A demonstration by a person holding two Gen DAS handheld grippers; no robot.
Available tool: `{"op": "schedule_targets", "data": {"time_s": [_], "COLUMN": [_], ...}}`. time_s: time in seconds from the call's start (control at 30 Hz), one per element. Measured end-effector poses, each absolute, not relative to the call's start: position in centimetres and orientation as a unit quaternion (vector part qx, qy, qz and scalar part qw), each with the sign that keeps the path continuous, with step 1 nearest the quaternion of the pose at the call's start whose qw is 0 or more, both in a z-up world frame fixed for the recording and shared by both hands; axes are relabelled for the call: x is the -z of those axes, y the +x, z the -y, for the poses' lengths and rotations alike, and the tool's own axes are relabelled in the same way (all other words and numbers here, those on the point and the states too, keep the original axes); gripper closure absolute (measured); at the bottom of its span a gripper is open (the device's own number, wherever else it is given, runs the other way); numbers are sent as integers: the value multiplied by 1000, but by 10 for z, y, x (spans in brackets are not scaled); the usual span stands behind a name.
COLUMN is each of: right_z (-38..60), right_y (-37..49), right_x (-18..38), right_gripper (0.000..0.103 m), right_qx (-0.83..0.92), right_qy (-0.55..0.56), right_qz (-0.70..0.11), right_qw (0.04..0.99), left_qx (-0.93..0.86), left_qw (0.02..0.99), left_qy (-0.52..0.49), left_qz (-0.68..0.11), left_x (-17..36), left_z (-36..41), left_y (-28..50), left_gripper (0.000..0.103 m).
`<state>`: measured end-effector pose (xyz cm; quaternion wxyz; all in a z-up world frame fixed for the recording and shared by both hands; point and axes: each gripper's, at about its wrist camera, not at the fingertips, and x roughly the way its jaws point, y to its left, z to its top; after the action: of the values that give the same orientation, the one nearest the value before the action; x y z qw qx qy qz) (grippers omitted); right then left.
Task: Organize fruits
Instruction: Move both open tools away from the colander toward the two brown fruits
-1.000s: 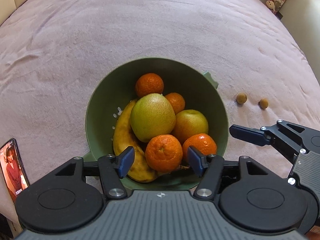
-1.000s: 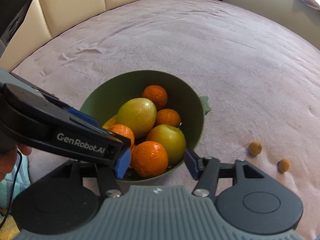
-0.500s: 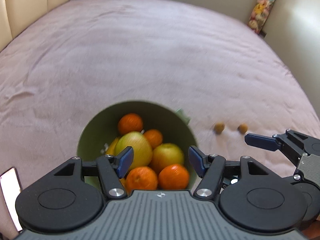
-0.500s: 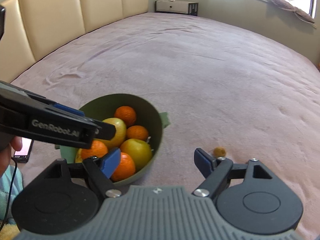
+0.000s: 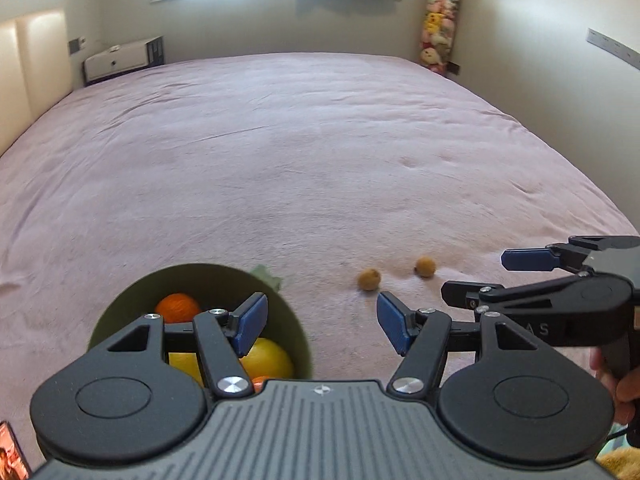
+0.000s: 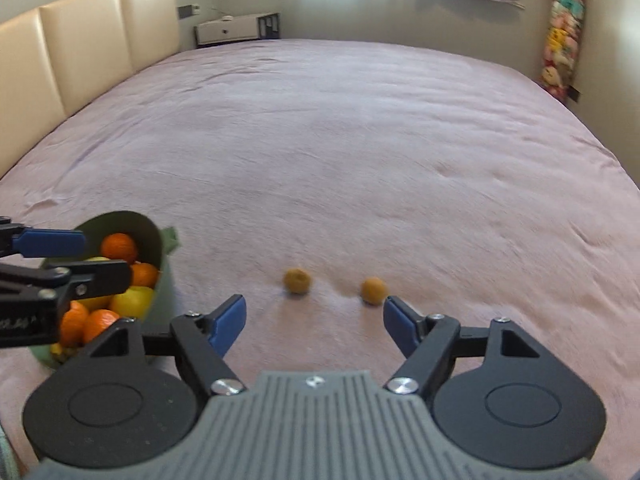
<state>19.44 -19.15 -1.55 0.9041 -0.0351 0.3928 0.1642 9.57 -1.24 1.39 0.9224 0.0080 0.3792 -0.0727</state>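
A green bowl [image 5: 120, 312] with oranges [image 5: 178, 307], a yellow-green apple [image 5: 266, 356] and other fruit sits on the pink bedspread, low and left in the left wrist view. Two small brown fruits [image 5: 369, 279] [image 5: 425, 266] lie on the bedspread to its right. My left gripper [image 5: 320, 304] is open and empty, its left finger over the bowl's right rim. My right gripper [image 6: 314, 308] is open with its jaws closing on nothing. It hangs just short of the small fruits [image 6: 297, 280] [image 6: 374, 290], and the bowl [image 6: 164, 292] stands to its left.
A phone [image 5: 12, 456] lies at the bed's near left corner. A padded headboard [image 6: 80, 40] lines the left side, and a low cabinet [image 5: 120, 58] stands at the far end. Plush toys [image 5: 438, 32] hang by the right wall. A person's hand [image 5: 624, 392] holds the right gripper.
Both grippers have drawn back from over the bowl, tilted up and swung right. The bowl now sits low and left in both views. The right jaws stand wider than a second ago.
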Motion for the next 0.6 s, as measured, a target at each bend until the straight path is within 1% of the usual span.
{"op": "schedule_targets", "data": {"time_s": [0.1, 0.2, 0.3, 0.37, 0.5, 0.6], "right_z": [206, 218, 225, 229, 236, 236], "right_y": [199, 204, 210, 215, 229, 238], "right_x": [27, 36, 46, 51, 57, 61], "right_gripper": [34, 40, 43, 50, 58, 64], "right_qx": [-146, -137, -130, -127, -125, -126], "right_qy": [-30, -22, -14, -9, 8, 13], "right_qz": [-403, -413, -420, -422, -419, -414], "right_qw": [903, 900, 898, 898, 899, 901], "left_qx": [90, 108, 121, 124, 131, 128], "left_qw": [924, 924, 924, 923, 918, 917], "left_qy": [26, 51, 82, 100, 128, 142], "left_qz": [-371, -362, -353, -351, -353, -350], "left_x": [-8, -3, 4, 9, 20, 27], "left_z": [30, 48, 65, 75, 88, 93], "left_y": [97, 100, 104, 108, 118, 125], "left_gripper": [29, 29, 31, 33, 37, 37]}}
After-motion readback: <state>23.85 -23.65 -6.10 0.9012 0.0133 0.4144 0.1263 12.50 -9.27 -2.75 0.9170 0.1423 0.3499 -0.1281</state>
